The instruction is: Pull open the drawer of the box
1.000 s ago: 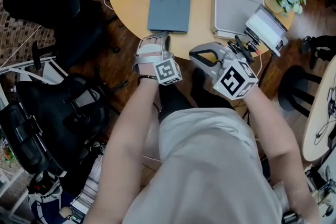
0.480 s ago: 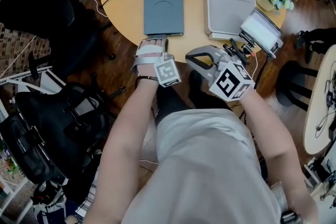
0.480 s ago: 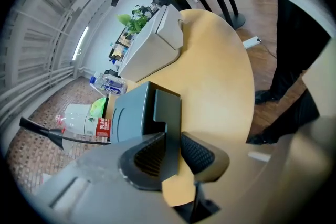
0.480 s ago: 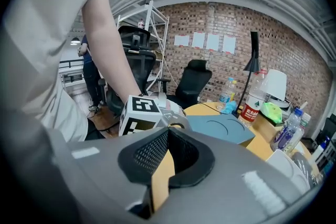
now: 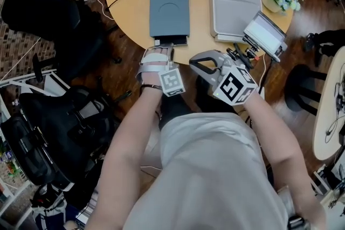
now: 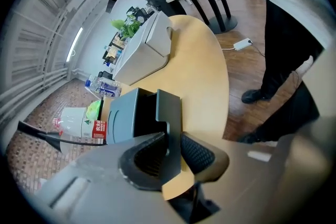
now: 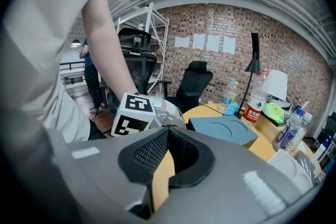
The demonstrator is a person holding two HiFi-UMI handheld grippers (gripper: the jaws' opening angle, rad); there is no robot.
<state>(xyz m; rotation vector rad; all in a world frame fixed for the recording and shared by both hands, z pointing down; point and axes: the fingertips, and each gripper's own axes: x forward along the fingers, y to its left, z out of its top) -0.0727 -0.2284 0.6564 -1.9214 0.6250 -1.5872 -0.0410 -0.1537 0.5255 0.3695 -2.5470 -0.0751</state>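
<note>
Left tongs (image 6: 172,150) closing, gripping; right (image 7: 169,136) shut

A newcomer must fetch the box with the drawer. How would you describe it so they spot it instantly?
On the round wooden table, two flat rectangular things lie side by side. The box is the dark blue-grey one, with two curved outlines on its top and its drawer slightly out toward the person; the tray beside it is pale grey.

Grey left hand-held gripper (image 6: 173,147) and right hand-held gripper (image 7: 167,152) bear black-and-white marker cubes (image 5: 171,82).
</note>
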